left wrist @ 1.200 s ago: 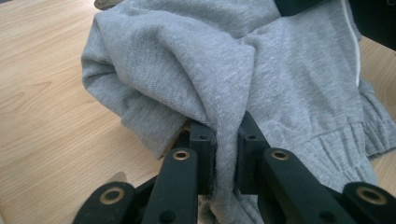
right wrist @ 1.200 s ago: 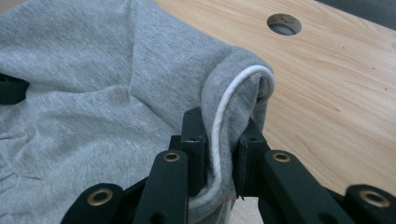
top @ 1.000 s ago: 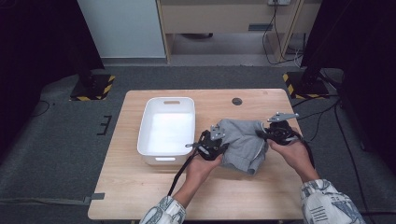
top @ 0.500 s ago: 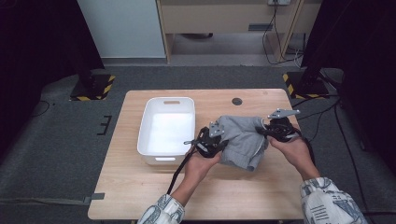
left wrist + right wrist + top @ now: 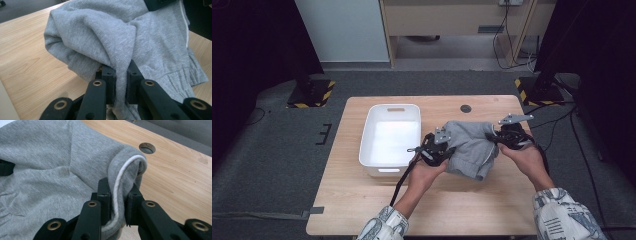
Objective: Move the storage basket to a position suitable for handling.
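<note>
So a soft grey knitted sweatshirt-type garment (image 5: 472, 147) is held up between the two grippers, just above the right half of the pale wooden table (image 5: 362, 210). The left gripper (image 5: 120, 82) is clamped onto a bunched fold of the grey fabric, with the jaws pinched tight on it in the left gripper view. Same deal on the other side: the right gripper (image 5: 117, 200) is closed on a folded edge of the garment, where a thin white cord (image 5: 120, 176) is seen running along the fold and down between the jaws. A ribbed cuff or hem (image 5: 180, 78) is seen hanging toward the table. Just to the left of the garment, a white rectangular plastic bin (image 5: 367, 150) is sitting on the table, near the left gripper. A small round dark hole (image 5: 466, 108) is set in the table's far side, behind the garment.
</note>
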`<state>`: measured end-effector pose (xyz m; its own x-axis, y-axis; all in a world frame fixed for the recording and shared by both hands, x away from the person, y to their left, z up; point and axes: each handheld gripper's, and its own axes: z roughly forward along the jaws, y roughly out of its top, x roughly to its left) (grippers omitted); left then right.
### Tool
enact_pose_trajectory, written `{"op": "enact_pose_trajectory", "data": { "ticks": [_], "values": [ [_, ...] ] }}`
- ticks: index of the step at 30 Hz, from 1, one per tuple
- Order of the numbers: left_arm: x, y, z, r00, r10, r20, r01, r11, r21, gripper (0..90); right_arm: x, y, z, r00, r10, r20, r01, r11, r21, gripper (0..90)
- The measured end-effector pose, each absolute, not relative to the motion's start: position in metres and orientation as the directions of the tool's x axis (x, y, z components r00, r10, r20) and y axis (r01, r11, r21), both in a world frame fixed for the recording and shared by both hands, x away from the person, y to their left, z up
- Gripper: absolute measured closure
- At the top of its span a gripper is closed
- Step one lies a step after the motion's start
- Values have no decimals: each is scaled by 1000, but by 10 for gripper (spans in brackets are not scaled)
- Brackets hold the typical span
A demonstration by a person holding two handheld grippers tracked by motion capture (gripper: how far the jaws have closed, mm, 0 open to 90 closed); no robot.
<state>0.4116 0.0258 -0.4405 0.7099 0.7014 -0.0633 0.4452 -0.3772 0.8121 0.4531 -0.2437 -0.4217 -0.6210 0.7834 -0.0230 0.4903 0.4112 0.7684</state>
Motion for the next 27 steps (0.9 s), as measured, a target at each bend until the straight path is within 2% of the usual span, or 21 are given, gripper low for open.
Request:
{"op": "enact_pose_trajectory", "data": {
  "ticks": [27],
  "values": [
    [414, 43, -423, 700, 712, -57, 431, -357, 829, 809, 457, -226, -403, -635, 771, -38, 468, 423, 775, 780]
  ]
}}
